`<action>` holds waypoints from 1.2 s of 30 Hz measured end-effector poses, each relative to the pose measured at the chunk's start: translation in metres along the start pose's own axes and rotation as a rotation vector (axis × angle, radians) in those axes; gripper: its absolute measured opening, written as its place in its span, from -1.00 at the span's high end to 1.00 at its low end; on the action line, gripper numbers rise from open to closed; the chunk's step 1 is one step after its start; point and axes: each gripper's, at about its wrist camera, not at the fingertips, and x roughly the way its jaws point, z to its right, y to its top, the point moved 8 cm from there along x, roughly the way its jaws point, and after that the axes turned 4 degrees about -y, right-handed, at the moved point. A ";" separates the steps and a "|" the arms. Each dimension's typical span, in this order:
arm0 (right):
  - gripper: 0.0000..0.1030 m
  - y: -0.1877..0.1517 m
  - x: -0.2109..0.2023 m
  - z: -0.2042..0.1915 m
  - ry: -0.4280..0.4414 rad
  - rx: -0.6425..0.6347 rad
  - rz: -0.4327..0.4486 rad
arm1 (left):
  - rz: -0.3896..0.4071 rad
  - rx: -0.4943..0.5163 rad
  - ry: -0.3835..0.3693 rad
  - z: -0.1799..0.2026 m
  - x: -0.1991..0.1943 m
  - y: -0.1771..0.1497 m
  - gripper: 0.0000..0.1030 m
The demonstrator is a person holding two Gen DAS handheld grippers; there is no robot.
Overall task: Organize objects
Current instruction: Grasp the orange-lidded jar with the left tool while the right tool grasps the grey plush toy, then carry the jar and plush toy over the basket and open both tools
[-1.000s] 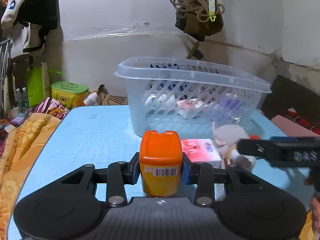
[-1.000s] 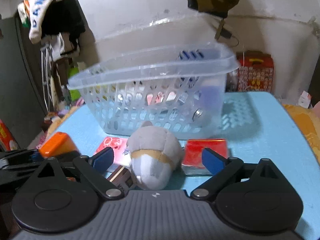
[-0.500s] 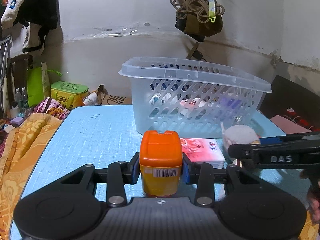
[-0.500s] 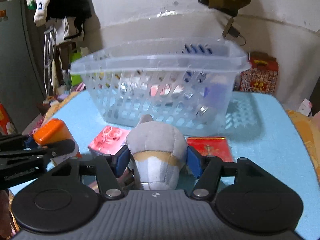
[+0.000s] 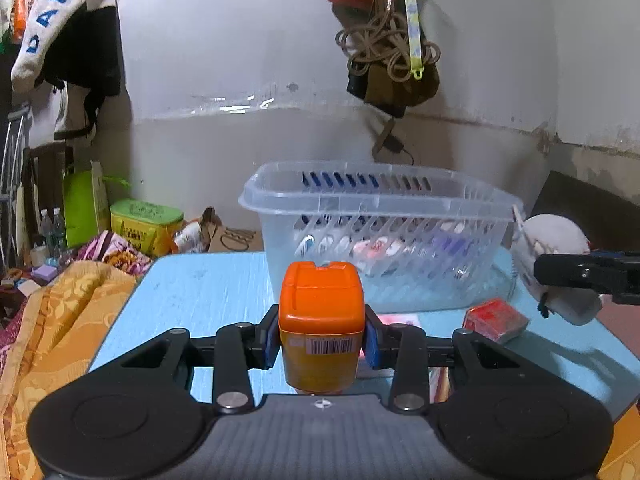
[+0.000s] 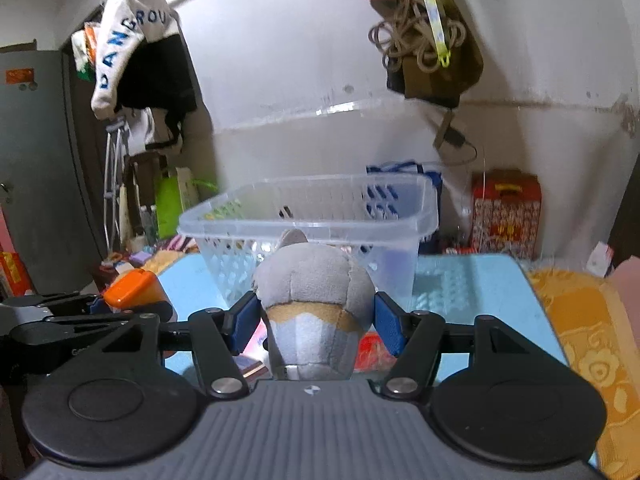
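My left gripper [image 5: 320,344] is shut on an orange-capped yellow bottle [image 5: 321,322] and holds it above the blue table [image 5: 200,292]. My right gripper [image 6: 314,320] is shut on a grey plush toy [image 6: 314,296] and holds it lifted in front of the clear plastic basket [image 6: 308,216]. The basket [image 5: 380,216] stands at the back of the table and holds several items. The plush [image 5: 556,264] and the right gripper also show at the right of the left wrist view. The bottle [image 6: 134,290] shows at the left of the right wrist view.
A red packet [image 5: 496,320] and a pink packet [image 5: 396,322] lie on the table before the basket. An orange-yellow cloth [image 5: 60,320] drapes at the left table edge. A red box [image 6: 506,212] stands behind the table. A bag [image 5: 392,64] hangs on the wall.
My right gripper closed on the plush toy and lifted it off the table. My left gripper rose with the bottle and drew back from the basket.
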 end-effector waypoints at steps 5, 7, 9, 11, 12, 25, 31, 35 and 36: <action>-0.25 0.001 -0.004 0.009 0.016 0.008 0.015 | 0.026 0.017 0.001 0.005 -0.007 0.007 0.16; -0.25 -0.001 -0.006 0.014 0.022 0.018 0.014 | 0.033 0.019 -0.006 0.007 -0.009 0.009 0.16; -0.25 -0.001 -0.008 0.020 0.026 0.030 0.016 | 0.037 0.019 -0.015 0.009 -0.010 0.011 0.16; -0.25 -0.001 -0.011 0.024 0.033 0.043 0.019 | 0.042 0.023 -0.022 0.012 -0.010 0.012 0.16; -0.25 -0.001 -0.012 0.027 0.036 0.051 0.022 | 0.043 0.024 -0.027 0.013 -0.010 0.013 0.16; -0.25 0.004 -0.020 0.033 0.075 0.090 0.041 | 0.082 -0.032 -0.091 0.015 -0.023 0.028 0.16; -0.25 0.010 -0.024 0.038 0.067 0.113 0.059 | 0.120 -0.065 -0.102 0.009 -0.032 0.041 0.16; -0.25 0.020 -0.029 0.038 0.063 0.121 0.087 | 0.149 -0.088 -0.113 0.005 -0.040 0.052 0.16; -0.25 0.024 -0.029 0.038 0.060 0.122 0.094 | 0.153 -0.093 -0.116 0.004 -0.041 0.055 0.16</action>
